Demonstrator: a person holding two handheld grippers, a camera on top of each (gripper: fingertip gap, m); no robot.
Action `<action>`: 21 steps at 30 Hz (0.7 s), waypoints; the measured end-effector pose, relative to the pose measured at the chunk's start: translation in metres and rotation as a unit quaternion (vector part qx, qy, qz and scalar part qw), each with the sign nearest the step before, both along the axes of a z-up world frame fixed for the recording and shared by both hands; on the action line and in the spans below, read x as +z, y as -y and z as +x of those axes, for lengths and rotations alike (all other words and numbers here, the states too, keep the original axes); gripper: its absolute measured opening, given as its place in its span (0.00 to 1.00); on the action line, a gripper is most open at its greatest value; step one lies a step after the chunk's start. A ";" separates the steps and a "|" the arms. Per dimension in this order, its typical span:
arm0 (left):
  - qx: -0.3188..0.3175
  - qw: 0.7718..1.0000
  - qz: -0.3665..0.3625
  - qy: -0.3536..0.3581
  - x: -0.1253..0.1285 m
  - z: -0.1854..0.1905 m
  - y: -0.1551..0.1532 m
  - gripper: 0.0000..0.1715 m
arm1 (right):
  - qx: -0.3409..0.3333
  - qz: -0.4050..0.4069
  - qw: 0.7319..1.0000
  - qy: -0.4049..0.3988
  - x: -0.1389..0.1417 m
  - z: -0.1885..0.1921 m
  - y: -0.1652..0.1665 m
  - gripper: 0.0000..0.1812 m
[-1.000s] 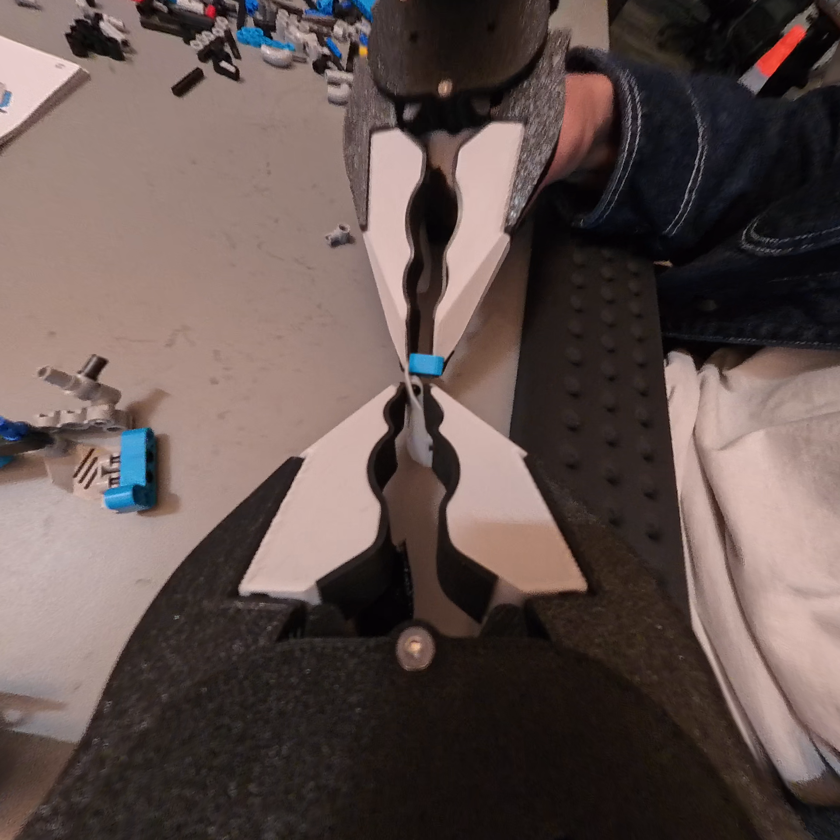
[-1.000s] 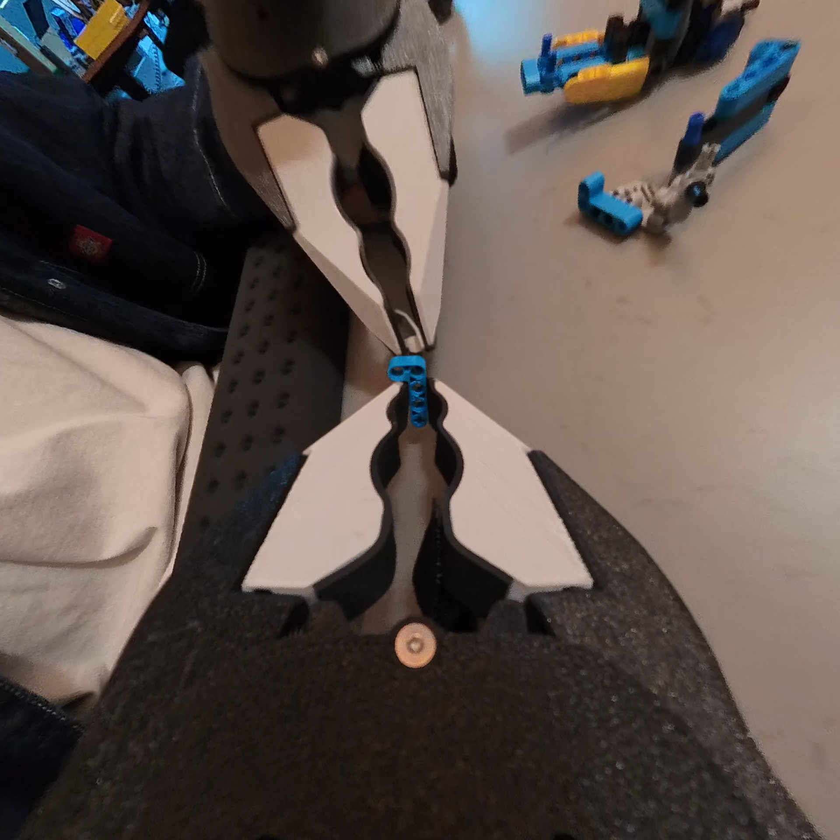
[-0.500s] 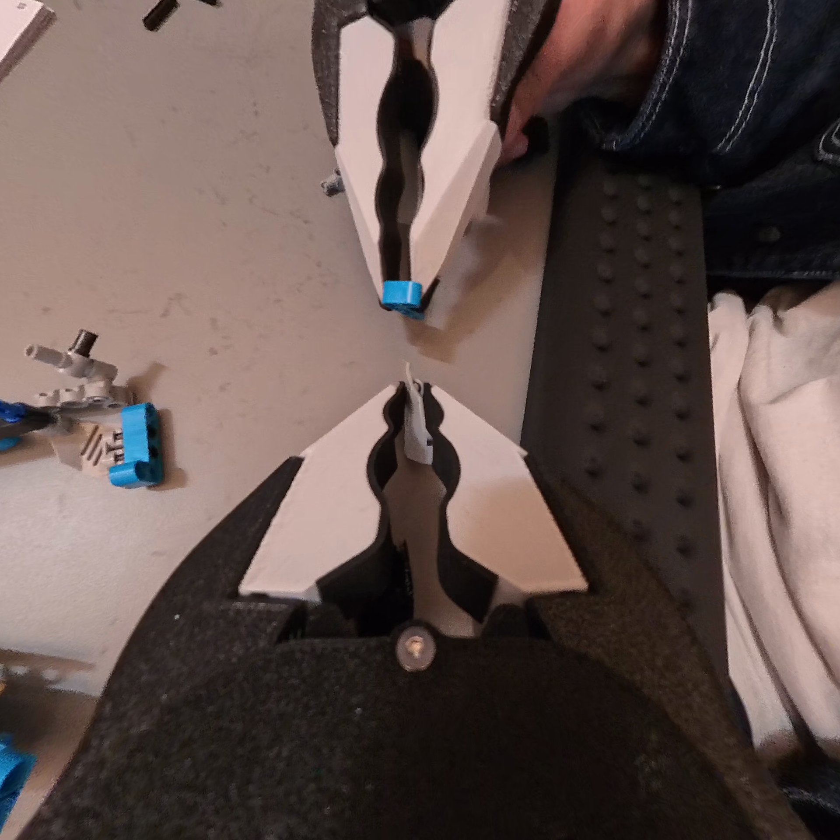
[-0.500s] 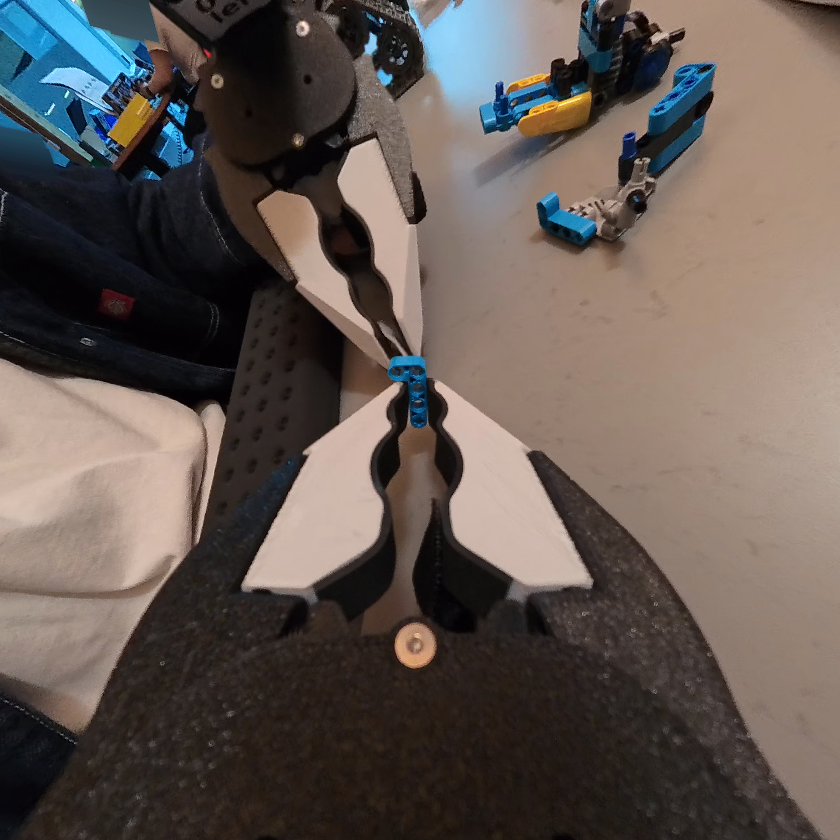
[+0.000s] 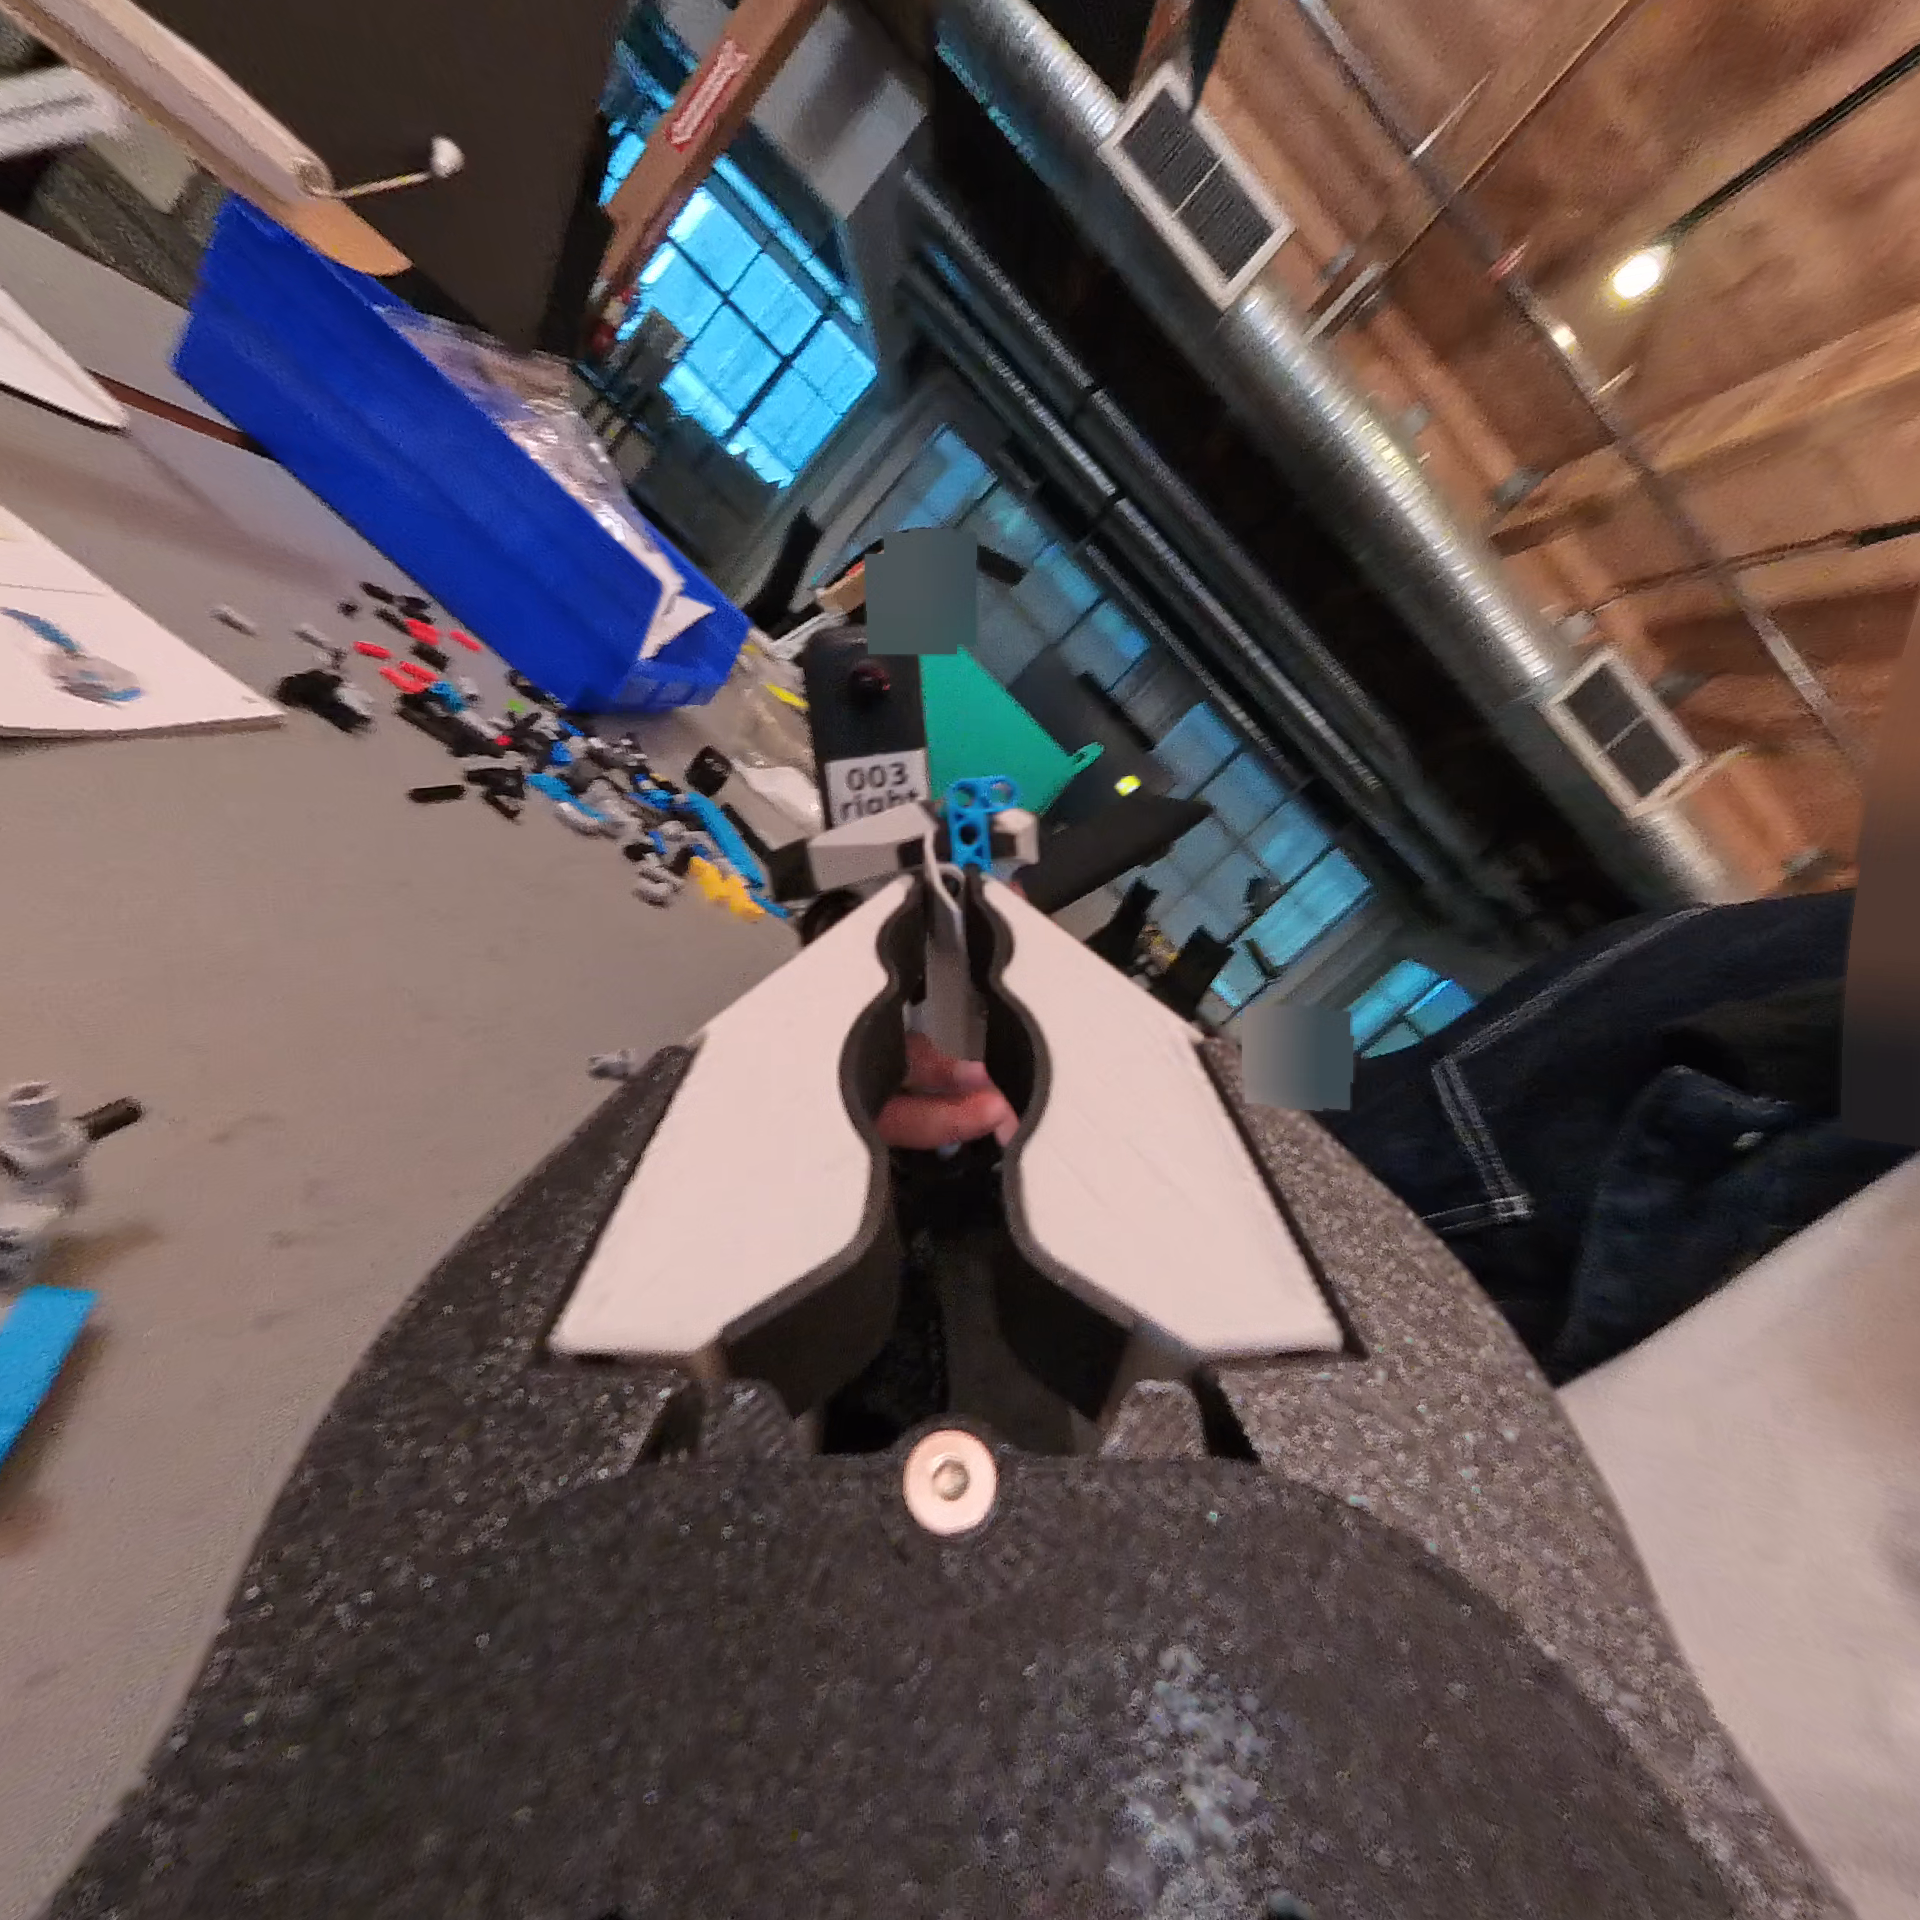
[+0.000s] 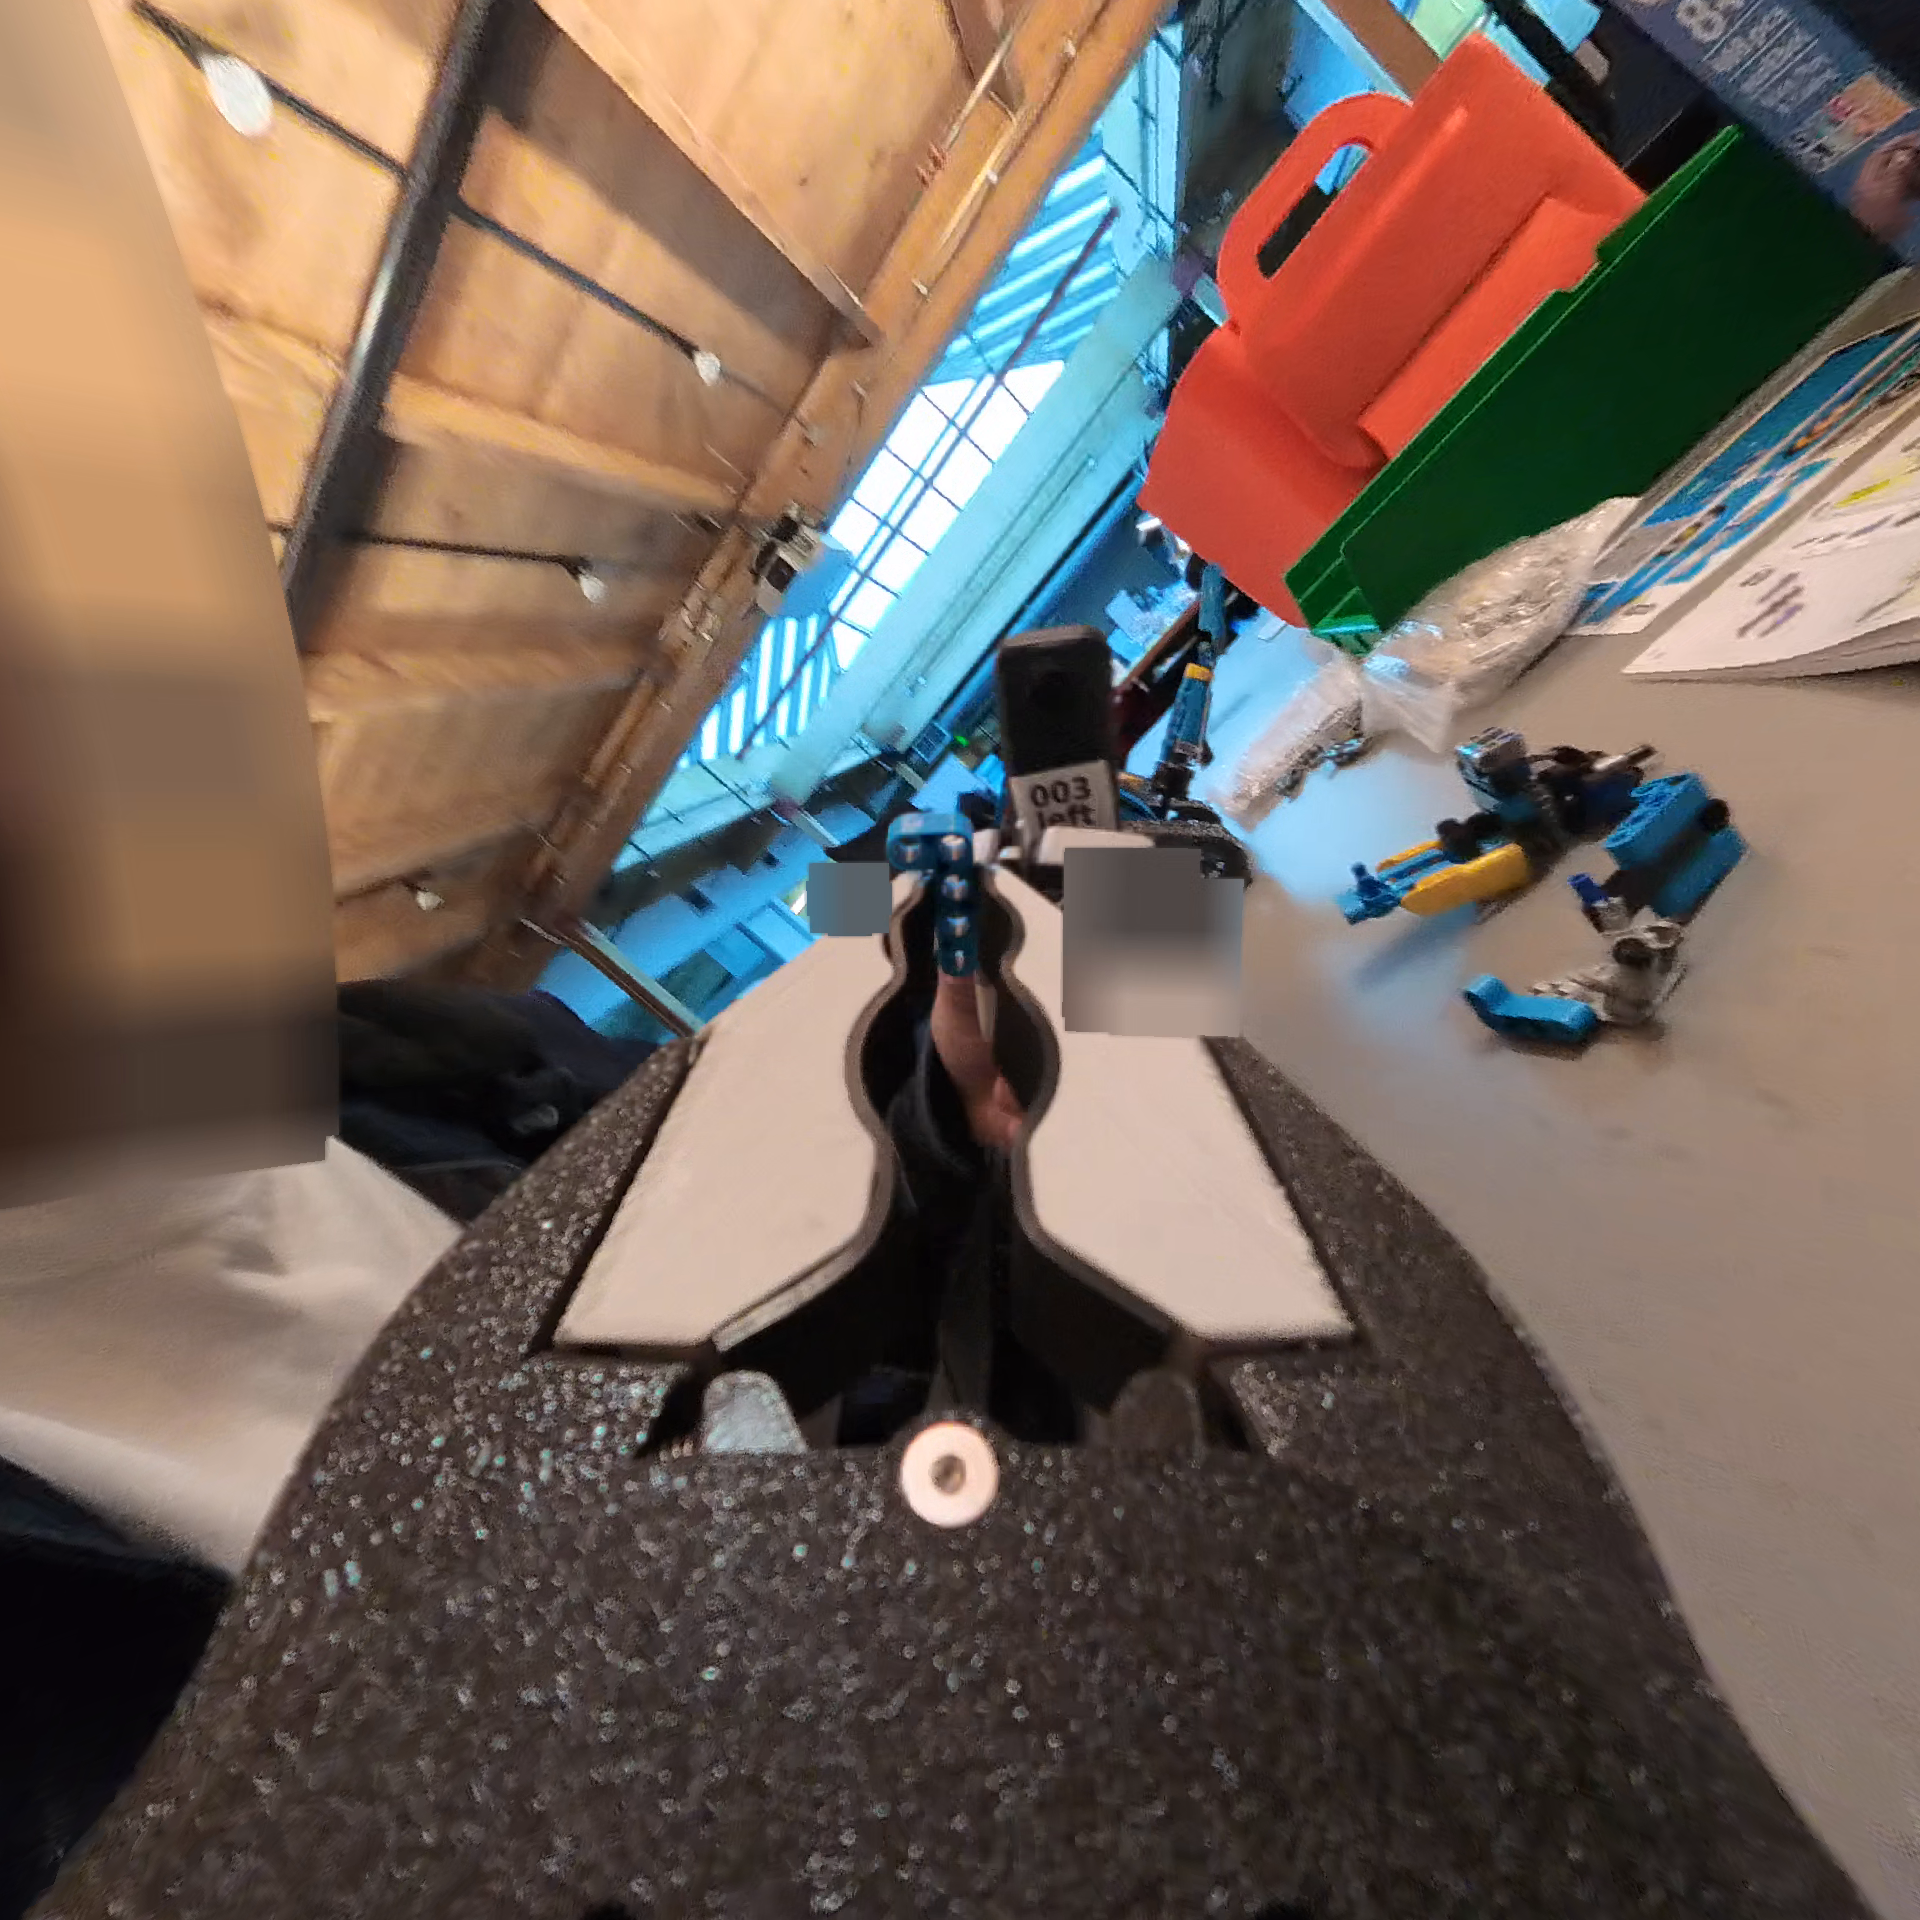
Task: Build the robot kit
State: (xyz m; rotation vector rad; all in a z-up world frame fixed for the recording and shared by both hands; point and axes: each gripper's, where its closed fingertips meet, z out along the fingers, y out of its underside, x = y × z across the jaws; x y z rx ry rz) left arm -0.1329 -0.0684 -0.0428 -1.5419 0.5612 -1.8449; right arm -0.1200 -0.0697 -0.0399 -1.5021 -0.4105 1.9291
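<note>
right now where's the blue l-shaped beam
In the right wrist view, the blue L-shaped beam is pinched at the right gripper tips, raised above the table, facing the left gripper.

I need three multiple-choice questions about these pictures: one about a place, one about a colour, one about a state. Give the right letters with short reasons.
1. The orange case stands:
A) beside the green box
B) on a chair
C) under a shelf

2. The small piece in the right claw is:
A) red
B) blue
C) yellow

3. The left claw is:
A) wide open and empty
B) shut on a thin grey part
C) shut on a pen

Answers:
1 A, the two stand together in the right wrist view.
2 B, the piece with holes is plainly blue.
3 B, its fingers pinch the part between their tips.
</note>
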 end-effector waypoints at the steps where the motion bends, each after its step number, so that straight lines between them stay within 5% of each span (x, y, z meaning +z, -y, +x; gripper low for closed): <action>1: -0.003 1.000 -0.002 0.008 0.002 0.001 0.001 0.04 | -0.007 -0.007 1.000 -0.002 -0.001 -0.002 -0.002 0.03; 21: 0.026 0.998 0.046 -0.020 -0.002 0.005 0.004 0.04 | 0.032 -0.033 0.999 0.000 -0.010 -0.008 0.002 0.04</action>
